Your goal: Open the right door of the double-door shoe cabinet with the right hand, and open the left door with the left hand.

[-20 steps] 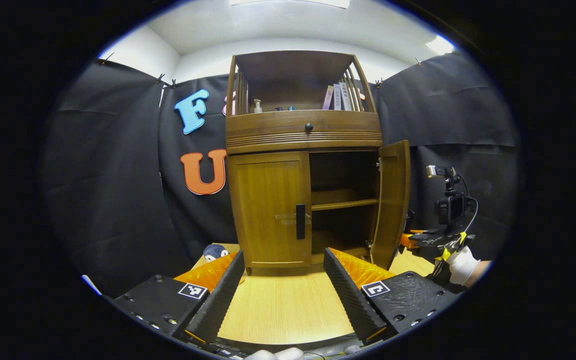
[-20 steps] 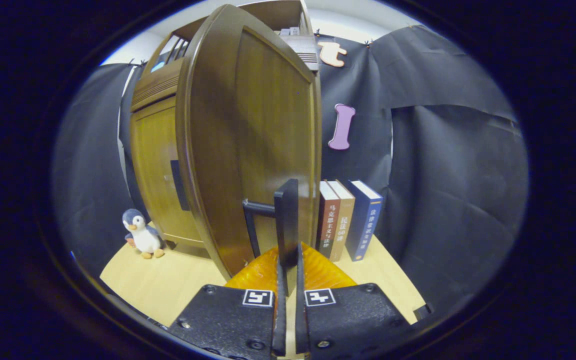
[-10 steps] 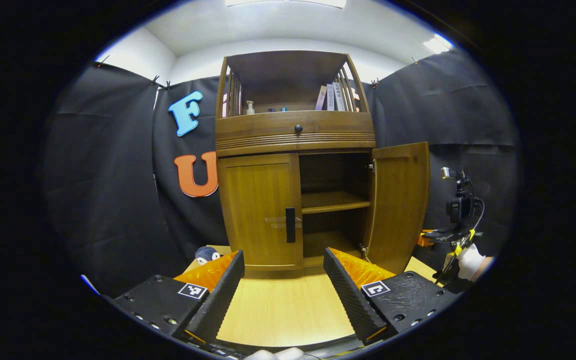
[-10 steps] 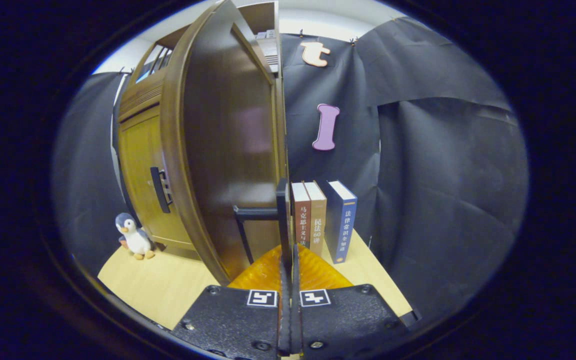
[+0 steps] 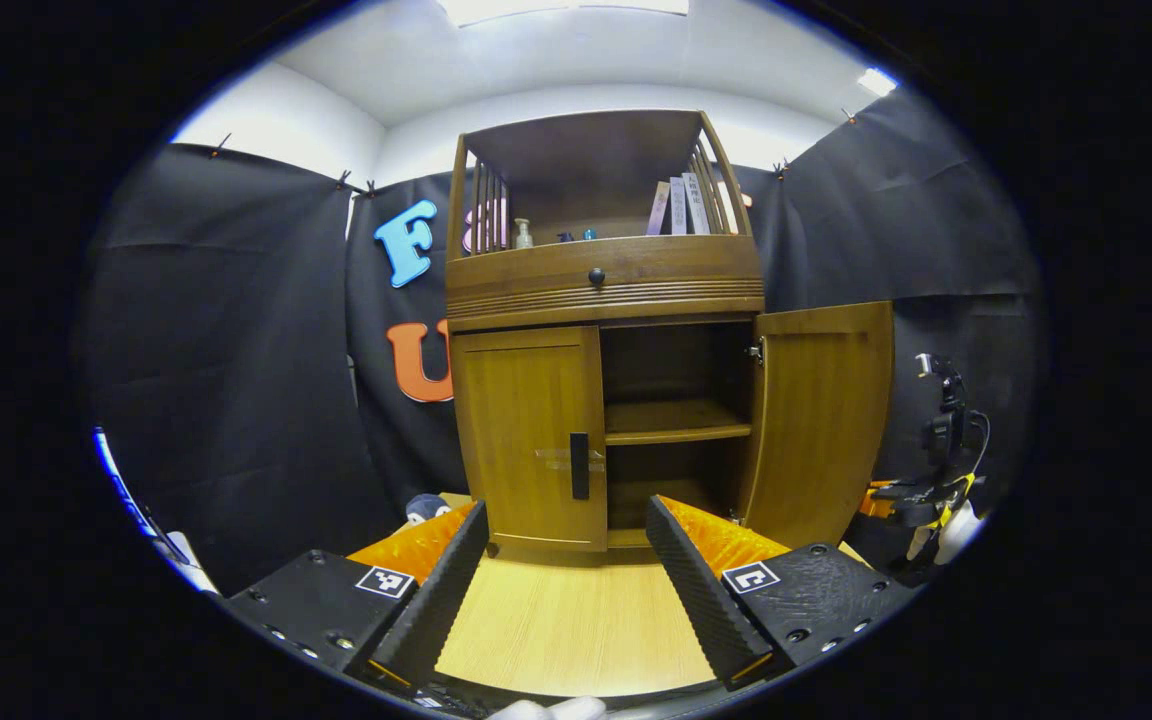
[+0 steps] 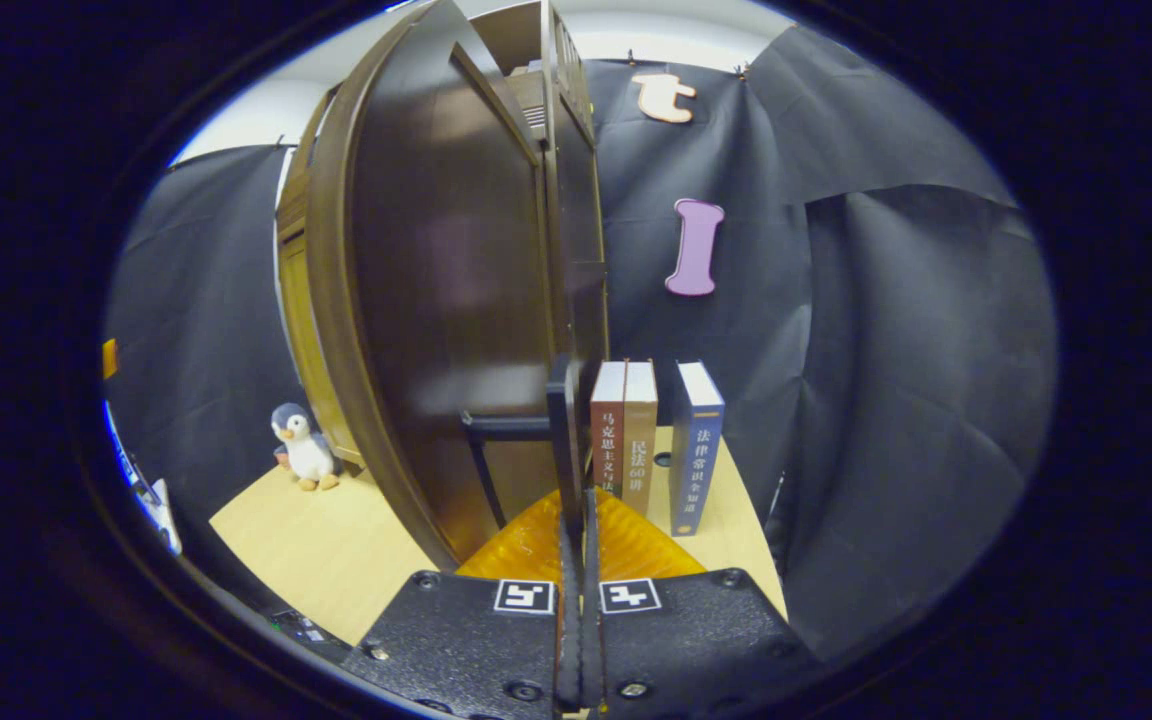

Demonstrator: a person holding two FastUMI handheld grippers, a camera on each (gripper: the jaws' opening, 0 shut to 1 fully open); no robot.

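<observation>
1. Brown wooden double-door shoe cabinet point(image 5: 596, 285), visible grain; black bar handle point(image 5: 579, 466).
2. Pale wood-grain counter point(image 5: 576, 625).
3. Grey-and-white plush penguin point(image 6: 304, 447), orange feet.
4. Red, brown, blue upright books point(image 6: 651, 440).

Penguin toy point(image 5: 425, 507) half hidden (left view).

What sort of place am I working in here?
Most likely a staged recording booth, not a home: black cloth walls hang clipped around a wooden shoe cabinet that stands on a light tabletop, with a toy penguin and books as props.
</observation>
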